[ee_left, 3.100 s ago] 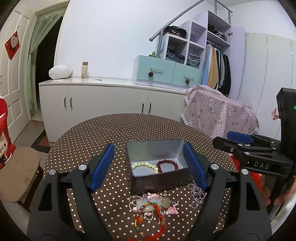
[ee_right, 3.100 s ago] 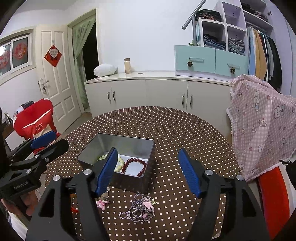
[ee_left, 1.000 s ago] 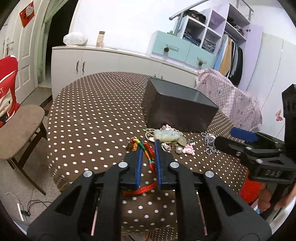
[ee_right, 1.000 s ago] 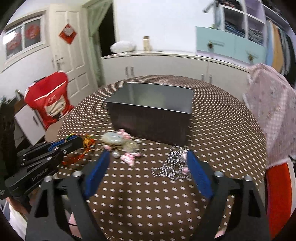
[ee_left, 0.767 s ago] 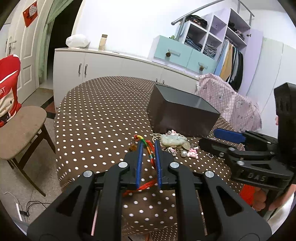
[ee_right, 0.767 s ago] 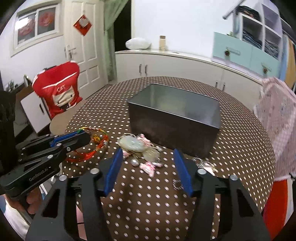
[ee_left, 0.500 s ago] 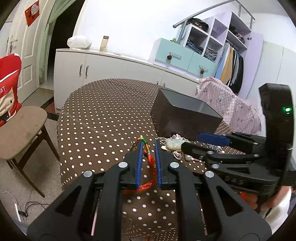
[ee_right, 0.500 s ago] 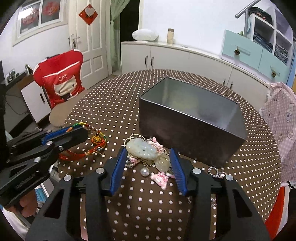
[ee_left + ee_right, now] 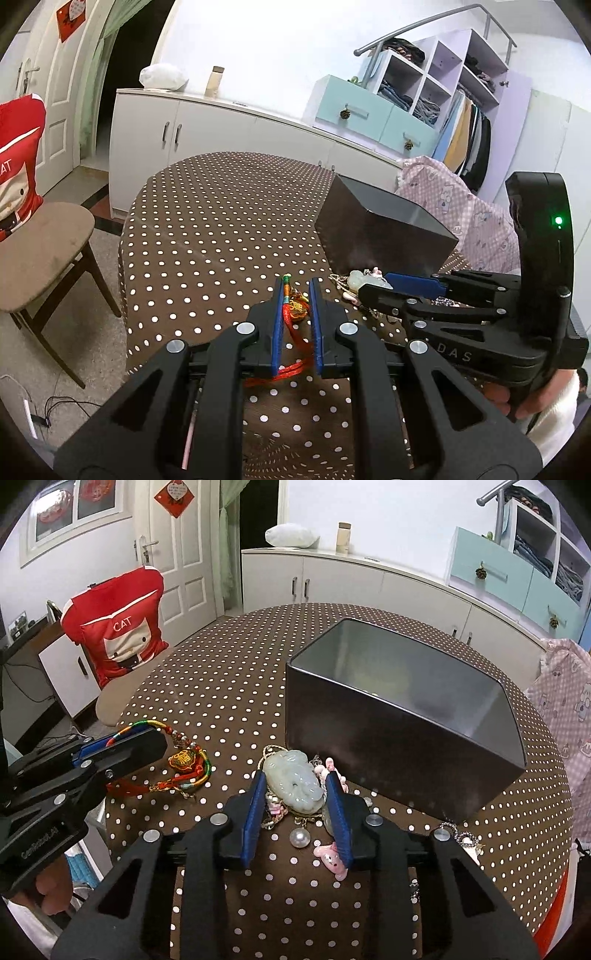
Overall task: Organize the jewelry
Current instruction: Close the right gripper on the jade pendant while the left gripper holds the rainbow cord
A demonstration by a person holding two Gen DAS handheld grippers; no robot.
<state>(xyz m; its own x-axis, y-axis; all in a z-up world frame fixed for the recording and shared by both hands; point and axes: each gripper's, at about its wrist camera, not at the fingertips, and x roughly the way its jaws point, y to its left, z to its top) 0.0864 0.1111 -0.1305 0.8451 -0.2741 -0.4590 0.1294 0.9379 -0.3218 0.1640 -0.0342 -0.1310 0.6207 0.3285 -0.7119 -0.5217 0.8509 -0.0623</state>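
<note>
left wrist: the left gripper [image 9: 295, 291] pinches the red cord [image 9: 291, 314] between narrow jaws, likely to carry it to the tin [image 9: 384, 230]. right wrist: the right gripper [image 9: 295, 794] straddles the jade pendant [image 9: 295, 777] beside the tin, jaws apparently not yet clamped.

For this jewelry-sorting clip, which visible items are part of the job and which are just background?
Part of the job:
red cord bracelet
jade pendant
loose pearl
pink charm
metal tin
left gripper
right gripper

Just background:
red cat cushion
bottle
white cabinet
</note>
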